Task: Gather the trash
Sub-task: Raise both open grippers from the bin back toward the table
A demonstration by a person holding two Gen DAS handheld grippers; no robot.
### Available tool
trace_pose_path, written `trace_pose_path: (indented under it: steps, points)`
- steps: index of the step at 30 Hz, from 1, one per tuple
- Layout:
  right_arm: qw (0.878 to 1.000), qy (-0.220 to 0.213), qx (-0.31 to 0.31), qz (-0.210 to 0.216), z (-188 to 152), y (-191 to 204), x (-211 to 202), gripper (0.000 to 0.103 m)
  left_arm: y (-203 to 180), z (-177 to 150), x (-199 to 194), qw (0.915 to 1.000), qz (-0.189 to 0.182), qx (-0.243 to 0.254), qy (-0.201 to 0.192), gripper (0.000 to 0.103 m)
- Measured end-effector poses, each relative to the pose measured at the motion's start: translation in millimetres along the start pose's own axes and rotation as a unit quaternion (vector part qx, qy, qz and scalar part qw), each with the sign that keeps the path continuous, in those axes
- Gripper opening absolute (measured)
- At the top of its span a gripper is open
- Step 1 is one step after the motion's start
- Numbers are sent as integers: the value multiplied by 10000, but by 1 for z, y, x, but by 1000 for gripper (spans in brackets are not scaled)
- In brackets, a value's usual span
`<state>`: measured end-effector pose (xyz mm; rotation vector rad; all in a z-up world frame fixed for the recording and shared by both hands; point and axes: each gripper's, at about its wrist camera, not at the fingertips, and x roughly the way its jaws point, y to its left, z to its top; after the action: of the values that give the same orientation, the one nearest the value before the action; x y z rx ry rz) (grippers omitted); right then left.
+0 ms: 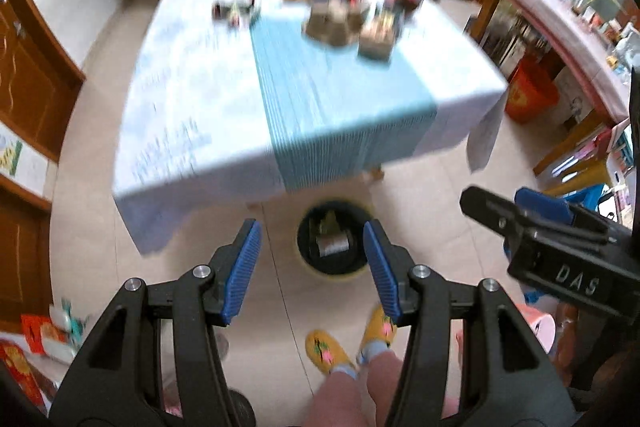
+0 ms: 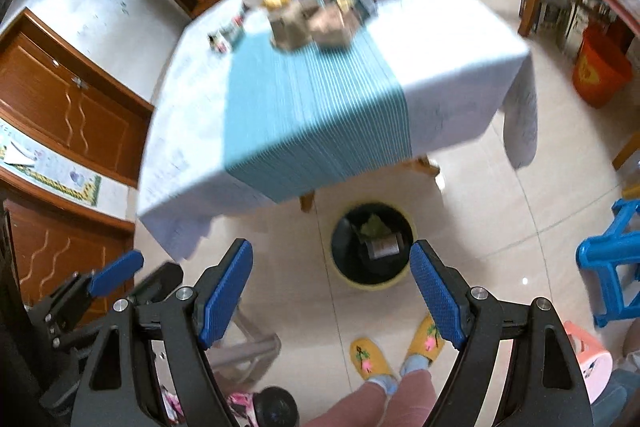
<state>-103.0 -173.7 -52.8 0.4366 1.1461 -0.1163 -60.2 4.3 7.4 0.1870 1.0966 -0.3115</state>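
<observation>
A round black-lined trash bin (image 1: 334,237) stands on the floor in front of the table and holds some crumpled trash; it also shows in the right wrist view (image 2: 370,247). My left gripper (image 1: 312,267) is open and empty, held high above the bin. My right gripper (image 2: 332,287) is open and empty, also above the bin, and shows in the left wrist view (image 1: 536,223). Blurred brown crumpled paper and boxes (image 1: 340,23) lie on the table's far half, also in the right wrist view (image 2: 316,21).
The table (image 1: 180,107) has a white cloth with a teal runner (image 2: 312,115). An orange bucket (image 2: 600,71) and a blue stool (image 2: 612,259) stand at the right. Wooden cabinets (image 2: 68,115) line the left. The person's feet in yellow slippers (image 1: 352,343) are below.
</observation>
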Motion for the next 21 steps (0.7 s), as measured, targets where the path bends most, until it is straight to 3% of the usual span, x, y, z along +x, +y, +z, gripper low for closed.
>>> trace_pose_path:
  steps: [5,10,14,21]
  points:
    - [9990,-447,-28,-15,18,20,-51,82,4,25,-41,9988,-61,96,-474,50]
    - [9970,-758,-91,-111,35,34,-81,82,9,44,-53,9976,-139,95,-676,50]
    - [9957,-912,-93,-147,47,40,-87,82,15,53,-60,9961,-178,138,-852,50]
    - [9954,-940,-114,-144,78,40,-73,82,20,78,-40,9964,-172,109,-824,50]
